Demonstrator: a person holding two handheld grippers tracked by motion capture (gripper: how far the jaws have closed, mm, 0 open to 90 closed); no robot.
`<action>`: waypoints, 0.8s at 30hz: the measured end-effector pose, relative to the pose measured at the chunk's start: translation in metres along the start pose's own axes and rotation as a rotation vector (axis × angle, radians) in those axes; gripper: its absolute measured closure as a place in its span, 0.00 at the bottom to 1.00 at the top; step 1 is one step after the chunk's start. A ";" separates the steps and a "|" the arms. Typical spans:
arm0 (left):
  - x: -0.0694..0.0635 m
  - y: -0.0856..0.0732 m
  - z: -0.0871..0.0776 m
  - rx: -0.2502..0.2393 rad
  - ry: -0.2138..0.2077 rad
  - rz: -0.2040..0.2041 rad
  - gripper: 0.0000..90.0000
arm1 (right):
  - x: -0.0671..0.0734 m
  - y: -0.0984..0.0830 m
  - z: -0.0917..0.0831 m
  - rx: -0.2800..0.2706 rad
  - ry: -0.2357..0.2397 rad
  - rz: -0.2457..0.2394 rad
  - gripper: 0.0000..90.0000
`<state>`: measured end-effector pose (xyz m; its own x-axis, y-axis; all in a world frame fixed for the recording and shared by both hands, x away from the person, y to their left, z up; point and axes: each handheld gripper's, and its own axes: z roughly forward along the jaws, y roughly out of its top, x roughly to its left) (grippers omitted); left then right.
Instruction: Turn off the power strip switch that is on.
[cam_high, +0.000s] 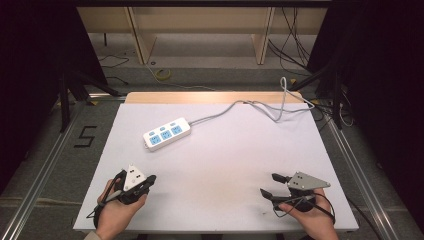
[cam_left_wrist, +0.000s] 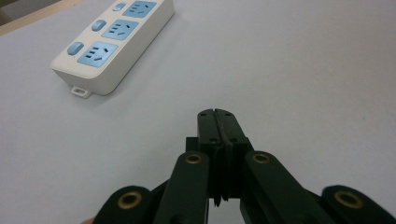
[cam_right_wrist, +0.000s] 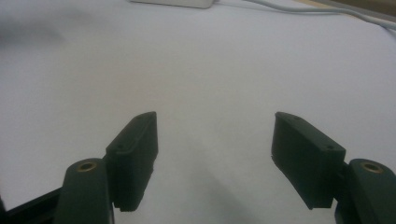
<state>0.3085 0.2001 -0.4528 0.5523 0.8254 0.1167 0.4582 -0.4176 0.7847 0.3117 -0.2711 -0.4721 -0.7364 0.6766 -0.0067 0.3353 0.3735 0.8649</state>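
The left black two-jaw hand-held gripper (cam_high: 150, 179) and the right hand-held gripper (cam_high: 272, 184) each carry a grey three-cornered plate — dotted with small dark holes — and a thin black cable. Brass-coloured rivets sit in the rounded black links; small screws mark the flat jaw blocks.

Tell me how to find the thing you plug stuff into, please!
Look at the big white table in the middle of the room. On its far left part lies a white power strip, set at a slant, with a grey cord running off toward the far right corner. Its three blue sockets and blue buttons set it apart; the left gripper and right gripper nearer the person are black.
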 end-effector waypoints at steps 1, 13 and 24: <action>0.001 0.001 0.000 -0.001 -0.001 -0.002 0.99 | 0.000 0.000 0.000 -0.001 -0.001 0.000 0.36; 0.005 0.011 0.005 0.006 0.008 -0.018 0.99 | 0.000 0.000 0.001 -0.003 0.002 0.000 0.36; 0.007 0.020 0.010 0.002 0.008 -0.015 0.99 | 0.001 0.000 0.000 0.001 0.004 0.002 0.36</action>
<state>0.3289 0.1936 -0.4422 0.5399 0.8346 0.1093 0.4678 -0.4054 0.7854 0.3115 -0.2704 -0.4723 -0.7379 0.6749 -0.0034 0.3373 0.3731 0.8643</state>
